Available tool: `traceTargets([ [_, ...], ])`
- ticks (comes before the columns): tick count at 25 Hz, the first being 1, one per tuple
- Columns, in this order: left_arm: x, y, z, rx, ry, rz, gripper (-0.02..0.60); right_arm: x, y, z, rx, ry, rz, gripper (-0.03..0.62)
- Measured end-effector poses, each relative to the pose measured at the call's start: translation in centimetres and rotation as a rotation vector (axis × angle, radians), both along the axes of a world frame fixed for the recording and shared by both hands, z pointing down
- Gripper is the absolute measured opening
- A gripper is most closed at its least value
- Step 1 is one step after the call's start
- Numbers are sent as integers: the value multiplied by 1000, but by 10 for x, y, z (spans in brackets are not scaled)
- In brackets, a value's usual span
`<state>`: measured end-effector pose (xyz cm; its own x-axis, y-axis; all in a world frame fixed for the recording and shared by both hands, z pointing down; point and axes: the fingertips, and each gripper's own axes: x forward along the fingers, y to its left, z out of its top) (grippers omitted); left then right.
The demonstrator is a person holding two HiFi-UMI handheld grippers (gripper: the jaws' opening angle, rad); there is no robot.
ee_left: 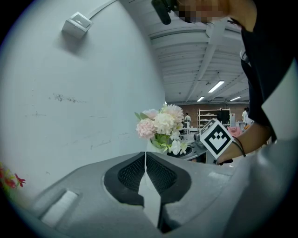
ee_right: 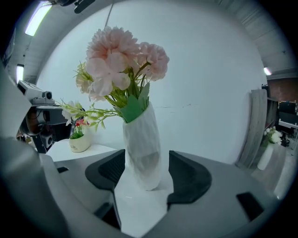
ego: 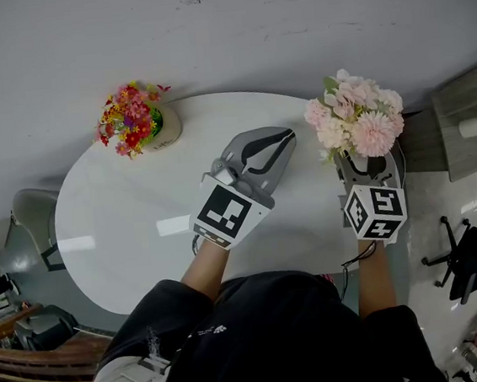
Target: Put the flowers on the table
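Right gripper (ee_right: 146, 162) jaws stand spread around the white vase (ee_right: 139, 144) of pink flowers (ee_right: 118, 60). Its base rests on the worktop (ego: 131, 214) with one pad clear of it, so the placing looks done and only backing away seems left. That gap shows only in the right gripper view. The head view alone shows the vase near the worktop's right edge, well apart from the pot of red flowers (ego: 134, 121), while the left gripper (ee_left: 145, 155) holds its jaws pressed together on nothing.
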<state>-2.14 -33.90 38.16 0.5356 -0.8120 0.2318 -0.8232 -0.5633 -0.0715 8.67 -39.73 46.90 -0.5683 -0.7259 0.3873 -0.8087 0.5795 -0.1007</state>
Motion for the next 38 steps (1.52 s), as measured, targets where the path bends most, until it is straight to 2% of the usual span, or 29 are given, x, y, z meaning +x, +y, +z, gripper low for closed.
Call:
traceTargets([
  [18, 9, 12, -4, 9, -7, 19, -2, 13, 20, -17, 44, -23, 39, 160],
  [33, 16, 22, -8, 13, -14, 28, -2, 20, 33, -33, 69, -45, 48, 103],
  [38, 17, 25, -9, 17, -18, 26, -2, 22, 39, -36, 73, -49, 48, 64],
])
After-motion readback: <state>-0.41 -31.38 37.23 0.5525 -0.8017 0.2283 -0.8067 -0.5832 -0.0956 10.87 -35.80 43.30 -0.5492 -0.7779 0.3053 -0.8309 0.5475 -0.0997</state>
